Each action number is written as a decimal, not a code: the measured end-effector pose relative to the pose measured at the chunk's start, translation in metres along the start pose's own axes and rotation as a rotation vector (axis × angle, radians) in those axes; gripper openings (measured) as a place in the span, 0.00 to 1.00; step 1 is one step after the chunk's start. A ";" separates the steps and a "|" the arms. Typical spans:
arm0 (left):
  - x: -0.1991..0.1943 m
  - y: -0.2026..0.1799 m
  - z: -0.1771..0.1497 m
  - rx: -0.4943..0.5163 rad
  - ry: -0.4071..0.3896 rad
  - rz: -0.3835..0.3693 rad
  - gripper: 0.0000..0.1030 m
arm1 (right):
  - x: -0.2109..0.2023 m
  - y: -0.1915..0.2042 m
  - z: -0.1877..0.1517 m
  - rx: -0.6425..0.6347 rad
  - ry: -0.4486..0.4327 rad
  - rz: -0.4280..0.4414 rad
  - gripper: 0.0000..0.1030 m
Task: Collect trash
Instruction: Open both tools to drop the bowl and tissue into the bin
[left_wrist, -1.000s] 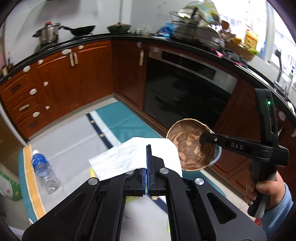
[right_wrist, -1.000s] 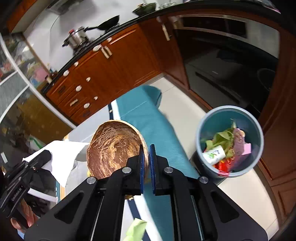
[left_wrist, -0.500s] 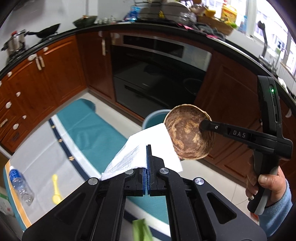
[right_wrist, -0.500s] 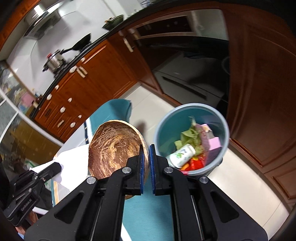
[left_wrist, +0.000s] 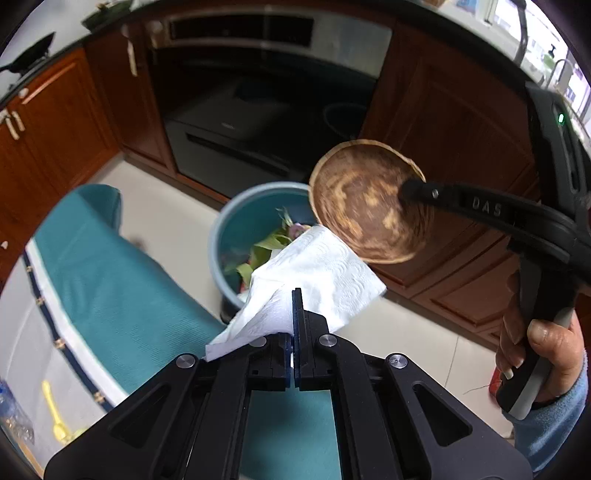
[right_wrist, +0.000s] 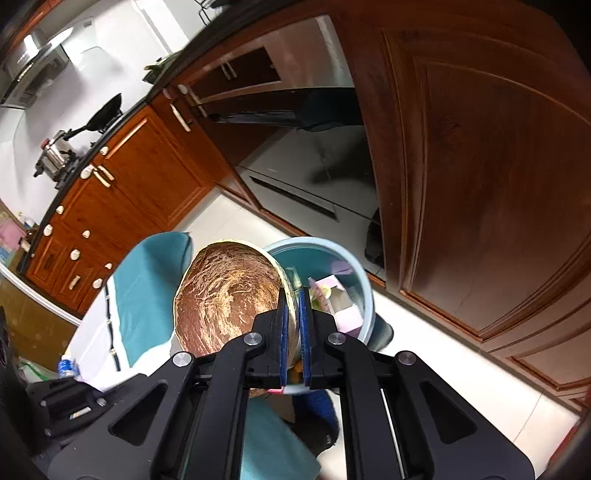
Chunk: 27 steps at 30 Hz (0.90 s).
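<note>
Floor: pale tiled kitchen floor (left_wrist: 173, 218), partly covered by a teal woven mat with a white and navy border (left_wrist: 122, 295).
Room: reddish-brown wooden cabinet doors (right_wrist: 476, 177) stand along the wall, with a dark built-in oven front (left_wrist: 258, 122) between them; a black wok (right_wrist: 105, 112) sits on the bench at the far end.
Bin: a round light-blue plastic trash bin (left_wrist: 221, 236) stands on the tiles just beside the mat's edge and near the cabinet base; green leaves and pink packaging lie inside it.
Open room: bare tile shows between the bin and the oven front; the cabinet doors close in on the bin's right side.
Left claw (left_wrist: 293, 317): pressed together on a white embossed paper napkin (left_wrist: 317, 273), which fans out ahead of the fingers and hangs above the near rim of the bin.
Right claw (right_wrist: 291, 314): pinching the rim of a brown, streaked half coconut shell (right_wrist: 225, 295), its hollow facing the camera; the shell is held in the air just beside and partly above the bin's opening.
Hand: the person's right hand (left_wrist: 535, 347), in a blue sleeve, grips the handle.
Loose items: a small yellow plastic spoon (left_wrist: 53, 413) and a clear plastic bottle with a blue label (right_wrist: 66, 369) lie on the mat, well apart from the bin.
</note>
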<state>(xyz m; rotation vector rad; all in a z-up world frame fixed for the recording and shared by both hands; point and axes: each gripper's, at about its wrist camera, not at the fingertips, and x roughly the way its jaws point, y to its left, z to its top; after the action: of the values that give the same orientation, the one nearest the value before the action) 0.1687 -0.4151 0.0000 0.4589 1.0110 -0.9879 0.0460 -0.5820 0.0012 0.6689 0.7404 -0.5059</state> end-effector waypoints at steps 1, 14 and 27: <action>0.010 -0.002 0.003 0.006 0.016 -0.005 0.01 | 0.004 -0.001 0.002 -0.002 0.001 -0.008 0.06; 0.105 -0.009 0.022 0.012 0.169 -0.050 0.01 | 0.076 0.000 0.014 -0.062 0.086 -0.065 0.06; 0.138 0.014 0.023 -0.054 0.260 -0.053 0.13 | 0.100 0.015 0.019 -0.113 0.109 -0.066 0.10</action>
<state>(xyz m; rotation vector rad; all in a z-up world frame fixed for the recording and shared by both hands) 0.2157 -0.4894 -0.1102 0.5270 1.2861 -0.9618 0.1275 -0.6038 -0.0579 0.5711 0.8895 -0.4871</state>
